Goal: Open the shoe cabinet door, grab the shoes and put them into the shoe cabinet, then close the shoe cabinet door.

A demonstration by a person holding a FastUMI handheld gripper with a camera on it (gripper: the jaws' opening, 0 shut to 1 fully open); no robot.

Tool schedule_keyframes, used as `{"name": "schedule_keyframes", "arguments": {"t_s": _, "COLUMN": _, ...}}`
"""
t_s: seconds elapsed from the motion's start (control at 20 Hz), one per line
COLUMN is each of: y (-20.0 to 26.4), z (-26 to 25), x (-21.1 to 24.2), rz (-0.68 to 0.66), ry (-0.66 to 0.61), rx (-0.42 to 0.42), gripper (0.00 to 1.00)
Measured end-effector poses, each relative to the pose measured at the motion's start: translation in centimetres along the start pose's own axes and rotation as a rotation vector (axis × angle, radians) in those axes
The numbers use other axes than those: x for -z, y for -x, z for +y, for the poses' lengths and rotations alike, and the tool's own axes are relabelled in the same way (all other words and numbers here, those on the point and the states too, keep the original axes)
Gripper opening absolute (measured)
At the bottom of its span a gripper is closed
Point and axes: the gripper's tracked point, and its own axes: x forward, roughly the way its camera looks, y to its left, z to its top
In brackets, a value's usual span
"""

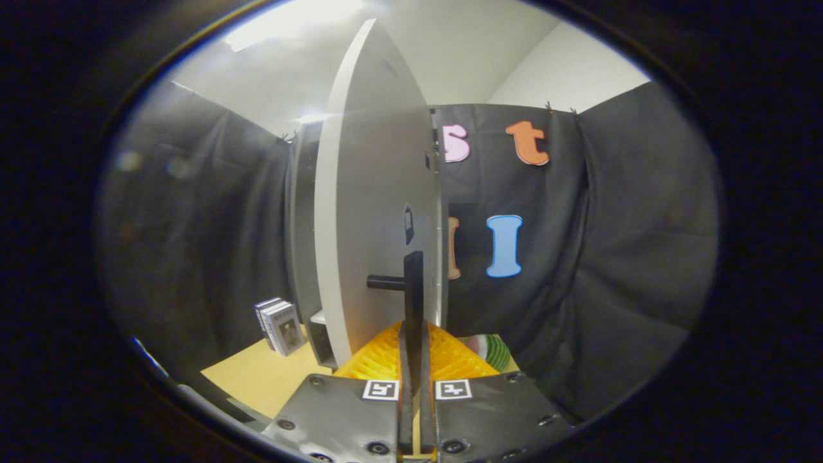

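Note:
The white cabinet door point(376, 186) stands swung out, nearly edge-on ahead of me. Its black bar handle point(413, 283) runs upright on short posts and passes down between my two yellow ribbed fingers point(379, 363). My gripper point(415, 329) is shut on this handle, one finger pressed on each side. Behind the door's left edge is the grey cabinet body point(299, 238), with a bit of white shelf low inside it. A green and white striped thing point(494, 352) lies just beyond my right finger, mostly hidden; I cannot tell what it is.
A small stack of boxes or books point(281, 326) stands on the tan tabletop point(257, 379) left of the cabinet. Black cloth walls close in on the left, back and right.

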Motion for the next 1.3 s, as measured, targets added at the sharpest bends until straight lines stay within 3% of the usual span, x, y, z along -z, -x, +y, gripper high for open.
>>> {"name": "schedule_keyframes", "arguments": {"t_s": 0.35, "y": 0.4, "z": -5.5, "x": 0.0, "rz": 0.007, "ry": -0.034, "rx": 0.092, "gripper": 0.03}}
{"name": "schedule_keyframes", "arguments": {"t_s": 0.65, "y": 1.5, "z": -5.4, "x": -0.1, "rz": 0.002, "ry": 0.019, "rx": 0.068, "gripper": 0.05}}
{"name": "schedule_keyframes", "arguments": {"t_s": 0.9, "y": 4.8, "z": -6.2, "x": -1.3, "rz": -0.041, "ry": 0.016, "rx": 0.128, "gripper": 0.05}}
{"name": "schedule_keyframes", "arguments": {"t_s": 1.1, "y": 8.1, "z": -4.4, "x": -1.7, "rz": -0.065, "ry": 0.031, "rx": 0.186, "gripper": 0.05}}
{"name": "schedule_keyframes", "arguments": {"t_s": 1.3, "y": 9.1, "z": 0.1, "x": -0.5, "rz": -0.058, "ry": 0.024, "rx": 0.195, "gripper": 0.05}}
